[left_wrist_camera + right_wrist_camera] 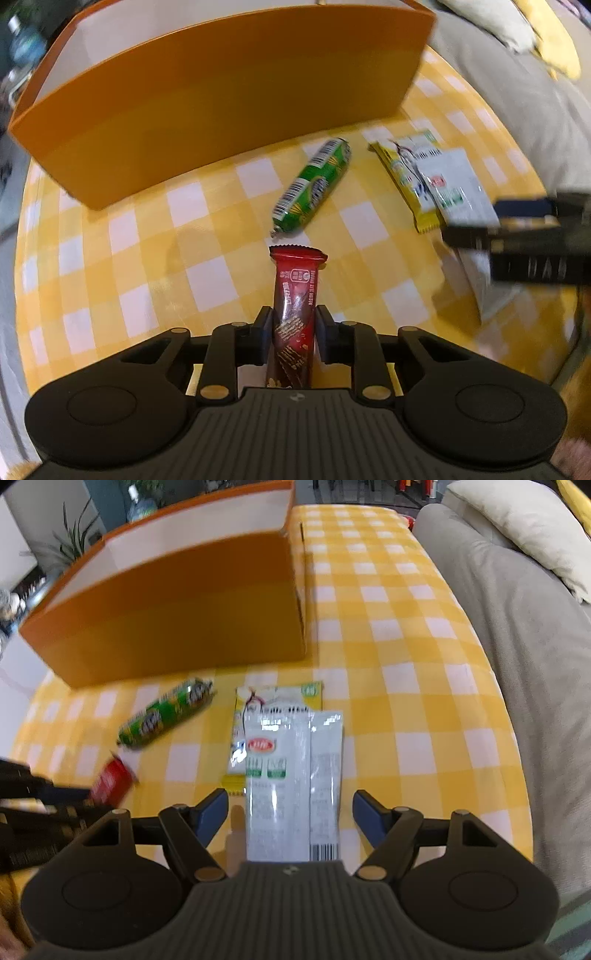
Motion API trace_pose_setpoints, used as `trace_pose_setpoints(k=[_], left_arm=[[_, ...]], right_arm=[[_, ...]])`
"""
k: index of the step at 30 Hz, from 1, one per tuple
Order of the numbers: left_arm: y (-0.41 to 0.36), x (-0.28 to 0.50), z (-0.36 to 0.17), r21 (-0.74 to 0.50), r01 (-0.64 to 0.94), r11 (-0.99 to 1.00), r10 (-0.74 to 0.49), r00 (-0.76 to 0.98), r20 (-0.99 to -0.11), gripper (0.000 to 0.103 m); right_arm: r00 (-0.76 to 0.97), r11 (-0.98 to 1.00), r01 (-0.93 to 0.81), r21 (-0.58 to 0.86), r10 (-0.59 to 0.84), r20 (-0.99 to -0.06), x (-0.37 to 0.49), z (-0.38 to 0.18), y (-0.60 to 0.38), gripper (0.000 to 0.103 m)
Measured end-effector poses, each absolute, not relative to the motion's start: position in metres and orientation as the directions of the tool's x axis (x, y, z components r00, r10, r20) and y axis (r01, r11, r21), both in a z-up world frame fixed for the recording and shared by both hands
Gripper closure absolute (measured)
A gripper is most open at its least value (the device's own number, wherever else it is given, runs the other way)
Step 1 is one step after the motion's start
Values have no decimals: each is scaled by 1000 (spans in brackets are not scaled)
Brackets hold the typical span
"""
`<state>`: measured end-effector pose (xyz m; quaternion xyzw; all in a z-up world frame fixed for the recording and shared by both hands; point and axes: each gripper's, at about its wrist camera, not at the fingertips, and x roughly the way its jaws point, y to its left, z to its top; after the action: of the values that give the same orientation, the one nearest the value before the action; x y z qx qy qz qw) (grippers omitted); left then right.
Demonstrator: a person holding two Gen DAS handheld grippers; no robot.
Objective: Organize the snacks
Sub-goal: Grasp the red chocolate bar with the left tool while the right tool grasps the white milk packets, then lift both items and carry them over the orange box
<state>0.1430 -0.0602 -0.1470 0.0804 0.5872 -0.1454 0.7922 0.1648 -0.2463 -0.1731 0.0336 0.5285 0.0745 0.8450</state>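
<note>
My left gripper (pixel 293 326) is shut on a red snack stick pack (pixel 295 310) and holds it above the checked cloth, pointing at the orange box (pixel 207 110). My right gripper (pixel 290 808) is open, its fingers on either side of a white snack packet (pixel 295 775) that lies partly over a yellow packet (pixel 277 698). A green roll-shaped snack (pixel 314 184) lies on the cloth in front of the box; it also shows in the right wrist view (pixel 166 712). The right gripper shows blurred at the right edge of the left wrist view (pixel 469 221).
The orange box (pixel 177 616) is open at the top with a white inside. The yellow and white checked tablecloth (pixel 388 664) covers the table. A grey sofa (pixel 517 627) with a cream pillow (pixel 524 528) stands to the right. Plants stand behind the box.
</note>
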Motion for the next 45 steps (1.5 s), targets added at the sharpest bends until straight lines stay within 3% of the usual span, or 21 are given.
trace_pose_setpoints(k=[5,9,17,22,31,45], left_arm=[[-58,144,-147,-53,307,950,-136,257,-957,76],[-59,145,-148,-41,288,957,-110,229,-967,72],[-62,146,-150,-22,265,964,-69,171,-983,63],[-64,143,-151,2,272,962,-51,188,-981,76],[-55,139,-139,-18,225,974,-70,225,-972,77],[-50,151,-76,-24,229,973,-106,351,-930,77]], right_arm=[[415,991,-95,99,130,-900,163,-176,-242,36],[421,992,-125,25,76,-904,160,-178,-233,41],[426,991,-131,22,77,-901,158,-176,-233,53],[425,991,-128,26,78,-902,158,-175,-232,55],[420,992,-117,51,96,-903,151,-169,-233,56],[501,992,-115,62,111,-859,145,-130,-225,56]])
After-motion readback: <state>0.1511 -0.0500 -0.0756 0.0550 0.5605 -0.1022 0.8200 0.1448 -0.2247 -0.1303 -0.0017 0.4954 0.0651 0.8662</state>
